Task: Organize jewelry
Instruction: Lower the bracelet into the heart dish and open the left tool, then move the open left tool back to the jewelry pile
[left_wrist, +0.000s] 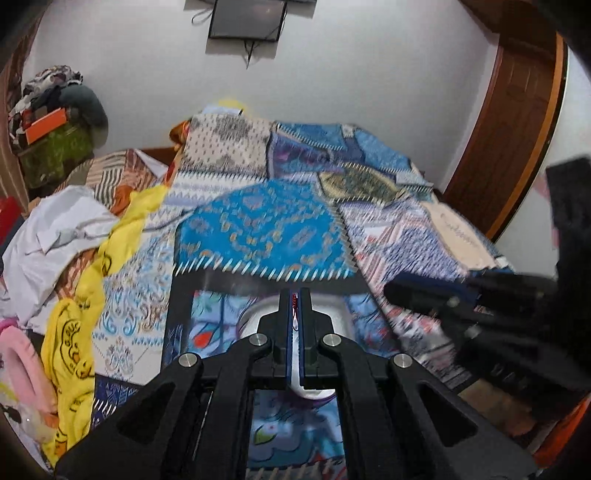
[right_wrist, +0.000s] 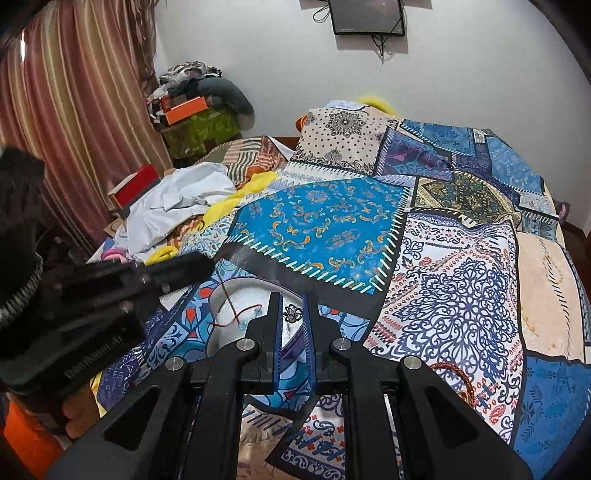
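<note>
Two grippers are held over the quilt (right_wrist: 317, 229) and white bowl (right_wrist: 236, 325). Left gripper (left_wrist: 294, 299) is clenched on a red string (left_wrist: 294, 301); right gripper (right_wrist: 293, 314) pinches a dark filigree pendant (right_wrist: 293, 314). Both judged light, limp, snag-prone.

"What sort of place was it?"

"A bedroom in a home. A bed (right_wrist: 424, 229) under a patchwork quilt (right_wrist: 321, 225) filled most of the room."

"Anything else?"

"Striped curtains (right_wrist: 74, 122) hung at one side, a small screen (right_wrist: 365, 16) was mounted on the white wall, a wooden door (left_wrist: 517, 122) stood nearby, and clothes (right_wrist: 192, 92) were piled in the corner."
</note>
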